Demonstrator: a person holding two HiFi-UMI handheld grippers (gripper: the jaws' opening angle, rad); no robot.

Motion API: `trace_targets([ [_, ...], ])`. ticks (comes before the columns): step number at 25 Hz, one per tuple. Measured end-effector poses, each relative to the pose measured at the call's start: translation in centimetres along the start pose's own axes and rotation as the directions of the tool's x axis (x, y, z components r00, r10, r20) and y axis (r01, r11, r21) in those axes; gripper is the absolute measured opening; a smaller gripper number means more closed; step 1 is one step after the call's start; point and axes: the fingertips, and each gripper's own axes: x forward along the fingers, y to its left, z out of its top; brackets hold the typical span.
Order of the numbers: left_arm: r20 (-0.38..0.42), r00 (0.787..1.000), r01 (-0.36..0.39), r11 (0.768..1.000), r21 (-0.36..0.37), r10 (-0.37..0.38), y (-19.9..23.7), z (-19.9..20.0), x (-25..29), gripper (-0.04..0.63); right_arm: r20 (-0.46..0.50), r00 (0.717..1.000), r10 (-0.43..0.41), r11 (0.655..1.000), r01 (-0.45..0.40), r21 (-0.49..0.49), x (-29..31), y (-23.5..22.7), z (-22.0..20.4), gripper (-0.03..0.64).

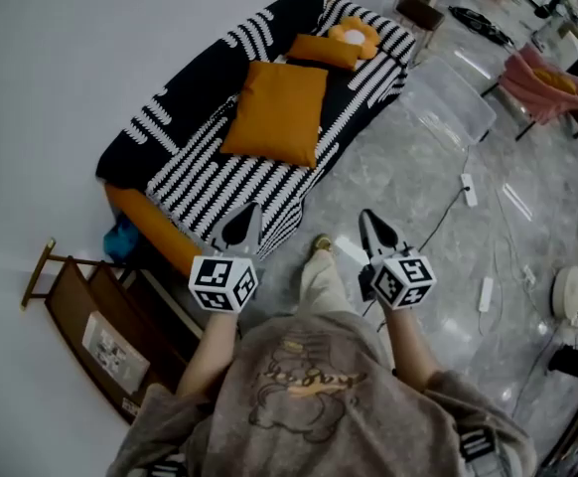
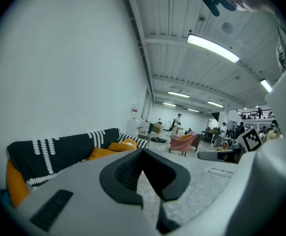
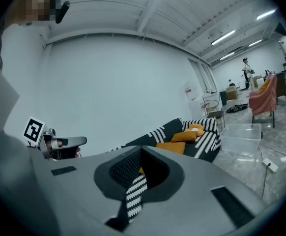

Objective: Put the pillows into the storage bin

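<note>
Both closed: left gripper (image 1: pixel 249 215), right gripper (image 1: pixel 370 222); open floor (image 1: pixel 388 182) between sofa (image 1: pixel 210 177) edge, bin (image 1: pixel 453 102).

Both my forearms (image 1: pixel 213 351) reach out ahead, side by side and apart. The left gripper (image 1: pixel 250 213) has its jaws pressed together, nothing between them. The right gripper (image 1: pixel 367 219) is the same, closed and empty. Both point far, tipped slightly down.

No legible text in any view. Sweatshirt (image 1: pixel 299 391): script print across the chest, too blurred to read. Left marker cube (image 1: pixel 223 283) and right marker cube (image 1: pixel 404 279): black-and-white square codes only, no characters. Wall sign (image 2: pixel 134 111) past the sofa: too small to read.
</note>
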Motion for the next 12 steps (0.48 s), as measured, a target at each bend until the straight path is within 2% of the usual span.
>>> trace_targets([
  [5,0.002,0.999,-0.041,0.999,-0.004,0.041,2.4,2.7,6.6,0.004,-0.025,0.999,0.044,0.999,-0.043,0.005,6.5,-3.7,2.9,0.0],
  [12,0.013,0.993,-0.118,0.993,-0.021,0.119,5.5,6.5,16.8,0.004,-0.066,0.987,0.147,0.989,-0.149,-0.011,15.9,-8.6,7.8,0.002],
])
